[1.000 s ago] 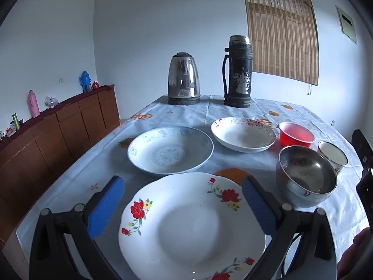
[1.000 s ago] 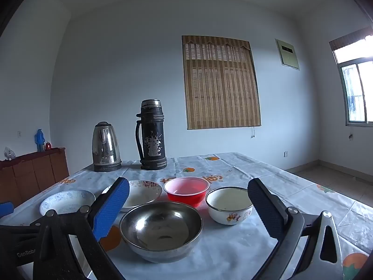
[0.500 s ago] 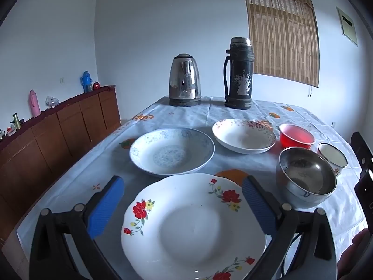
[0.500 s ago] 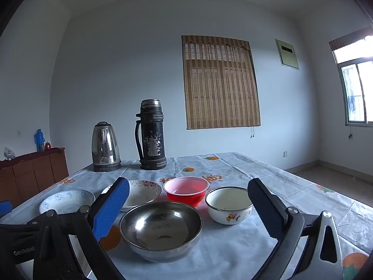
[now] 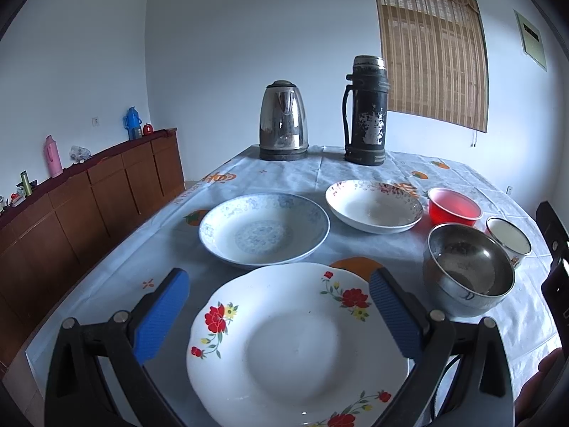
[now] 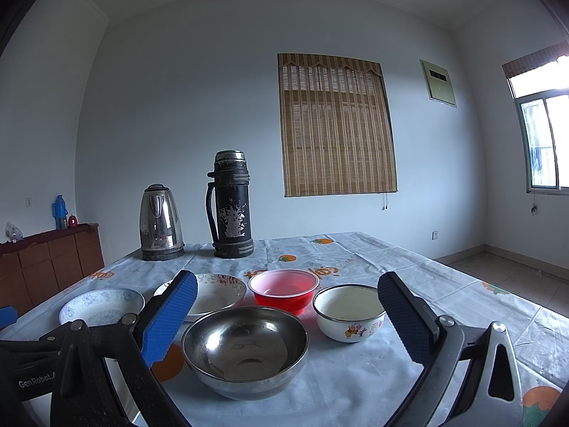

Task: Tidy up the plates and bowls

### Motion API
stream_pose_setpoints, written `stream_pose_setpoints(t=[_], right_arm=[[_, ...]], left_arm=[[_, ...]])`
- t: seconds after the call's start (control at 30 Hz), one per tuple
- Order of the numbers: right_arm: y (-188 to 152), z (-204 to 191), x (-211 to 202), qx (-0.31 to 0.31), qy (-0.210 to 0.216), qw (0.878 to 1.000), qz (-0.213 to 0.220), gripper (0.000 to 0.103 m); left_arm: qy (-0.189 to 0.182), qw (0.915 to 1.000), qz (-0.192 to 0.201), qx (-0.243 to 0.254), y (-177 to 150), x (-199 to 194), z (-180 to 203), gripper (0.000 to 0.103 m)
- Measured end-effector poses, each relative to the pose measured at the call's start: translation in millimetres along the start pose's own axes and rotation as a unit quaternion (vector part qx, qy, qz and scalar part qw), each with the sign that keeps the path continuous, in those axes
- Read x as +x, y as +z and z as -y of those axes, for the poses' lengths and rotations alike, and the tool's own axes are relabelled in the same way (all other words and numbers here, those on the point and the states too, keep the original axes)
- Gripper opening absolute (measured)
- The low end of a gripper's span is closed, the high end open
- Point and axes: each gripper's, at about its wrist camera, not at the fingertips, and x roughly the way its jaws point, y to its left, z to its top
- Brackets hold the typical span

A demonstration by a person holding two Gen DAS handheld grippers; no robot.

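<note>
Both grippers, left gripper (image 5: 274, 315) and right gripper (image 6: 286, 316), stay wide open and empty; barely any drift since a second ago, so floral plate (image 5: 298, 348) and steel bowl (image 6: 245, 350) remain untouched.

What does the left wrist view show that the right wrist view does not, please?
Only the left wrist view shows the red-flowered plate under the open left tool. Only the right wrist view shows the window and the open right tool. Both show the steel bowl, red bowl, kettle and flask.
</note>
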Motion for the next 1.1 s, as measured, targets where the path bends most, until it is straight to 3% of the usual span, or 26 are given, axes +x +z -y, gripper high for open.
stream_pose_setpoints(t=[1.1], right_arm=[[-3.9, -0.1, 0.2, -0.003, 0.0, 1.0, -0.002, 0.102]], left_arm=[[-0.003, 1.0, -0.006, -0.005, 1.4, 3.5, -3.2, 0.103]])
